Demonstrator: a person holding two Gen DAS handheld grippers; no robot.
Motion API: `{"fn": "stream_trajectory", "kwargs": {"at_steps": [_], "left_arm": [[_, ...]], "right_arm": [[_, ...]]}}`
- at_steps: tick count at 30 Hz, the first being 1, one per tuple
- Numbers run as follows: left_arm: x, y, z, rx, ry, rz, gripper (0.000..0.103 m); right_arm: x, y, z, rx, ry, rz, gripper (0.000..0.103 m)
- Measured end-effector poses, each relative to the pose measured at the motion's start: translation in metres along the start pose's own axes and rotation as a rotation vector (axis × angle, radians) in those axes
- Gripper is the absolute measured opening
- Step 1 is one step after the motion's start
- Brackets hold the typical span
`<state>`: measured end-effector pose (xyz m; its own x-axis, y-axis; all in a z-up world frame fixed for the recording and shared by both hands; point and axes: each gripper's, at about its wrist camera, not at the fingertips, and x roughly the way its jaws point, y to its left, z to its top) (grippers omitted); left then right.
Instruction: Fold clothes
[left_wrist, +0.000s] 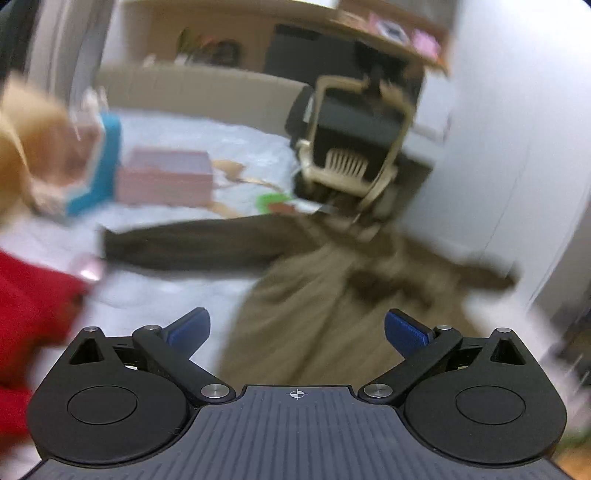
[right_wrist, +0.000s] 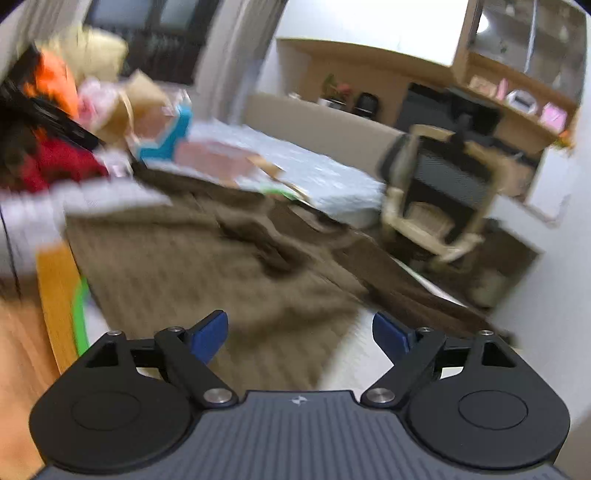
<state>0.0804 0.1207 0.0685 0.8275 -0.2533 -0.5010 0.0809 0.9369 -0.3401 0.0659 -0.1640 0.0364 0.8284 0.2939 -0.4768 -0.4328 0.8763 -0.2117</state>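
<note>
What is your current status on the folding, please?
Left claw open, empty. Right claw open, empty. Brown garment spread on the bed, sleeves out, unfolded. Pink box beyond it; views blurred.

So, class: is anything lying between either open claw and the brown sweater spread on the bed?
Nothing visible. The left claw and the right claw both hover open right above the brown sweater; the pink box sits well beyond it.

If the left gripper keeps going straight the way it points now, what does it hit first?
Most likely the brown garment spread on the bed: it fills the view between the open left gripper and beyond. The picture is motion-blurred, so depth is uncertain.
</note>
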Motion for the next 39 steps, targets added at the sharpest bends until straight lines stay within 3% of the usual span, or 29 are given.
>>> {"fn": "stream_trajectory", "kwargs": {"at_steps": [3, 10, 15, 17, 18, 19, 21, 22, 25, 29, 32, 33, 35, 36, 37, 39], "left_arm": [[0.047, 0.019, 0.02, -0.225, 0.002, -0.016, 0.103], [0.124, 0.085, 0.056, -0.463, -0.114, 0.32, 0.103], [0.167, 0.128, 0.057, -0.574, -0.086, 0.448, 0.101], [0.184, 0.144, 0.057, -0.609, -0.077, 0.502, 0.095], [0.189, 0.142, 0.058, -0.551, -0.091, 0.546, 0.08], [0.194, 0.139, 0.06, -0.495, -0.104, 0.586, 0.052], [0.2, 0.129, 0.066, -0.392, -0.132, 0.619, 0.024], [0.202, 0.123, 0.069, -0.341, -0.146, 0.631, 0.02], [0.192, 0.083, 0.088, -0.189, -0.224, 0.534, 0.018], [0.184, 0.005, 0.116, -0.021, -0.301, 0.266, 0.018], [0.195, -0.049, 0.115, 0.086, -0.27, 0.065, 0.019], [0.2, -0.064, 0.113, 0.115, -0.249, 0.007, 0.027], [0.205, -0.063, 0.104, 0.113, -0.183, -0.014, 0.061], [0.207, -0.062, 0.1, 0.112, -0.149, -0.025, 0.087], [0.209, -0.061, 0.096, 0.11, -0.116, -0.035, 0.095], [0.214, -0.06, 0.088, 0.108, -0.05, -0.056, 0.095]], "right_arm": [[0.035, -0.009, 0.018, 0.017, -0.02, 0.036, 0.086], [0.101, -0.039, 0.023, 0.128, 0.024, 0.049, 0.086], [0.131, -0.065, 0.015, 0.225, 0.051, 0.027, 0.086], [0.143, -0.074, 0.013, 0.251, 0.055, 0.01, 0.086], [0.147, -0.077, 0.013, 0.263, 0.055, 0.004, 0.086], [0.151, -0.081, 0.013, 0.276, 0.053, 0.0, 0.086], [0.154, -0.091, 0.015, 0.309, 0.046, 0.003, 0.086], [0.152, -0.098, 0.016, 0.331, 0.039, 0.007, 0.086], [0.145, -0.124, 0.023, 0.421, 0.01, 0.021, 0.086], [0.135, -0.156, 0.035, 0.526, -0.038, 0.019, 0.086], [0.136, -0.166, 0.047, 0.567, -0.059, 0.022, 0.086], [0.139, -0.167, 0.052, 0.576, -0.06, 0.035, 0.086], [0.151, -0.164, 0.062, 0.58, -0.042, 0.071, 0.086], [0.158, -0.162, 0.067, 0.582, -0.032, 0.089, 0.086], [0.168, -0.157, 0.071, 0.568, -0.017, 0.095, 0.086], [0.192, -0.147, 0.079, 0.536, 0.022, 0.107, 0.086]]}}
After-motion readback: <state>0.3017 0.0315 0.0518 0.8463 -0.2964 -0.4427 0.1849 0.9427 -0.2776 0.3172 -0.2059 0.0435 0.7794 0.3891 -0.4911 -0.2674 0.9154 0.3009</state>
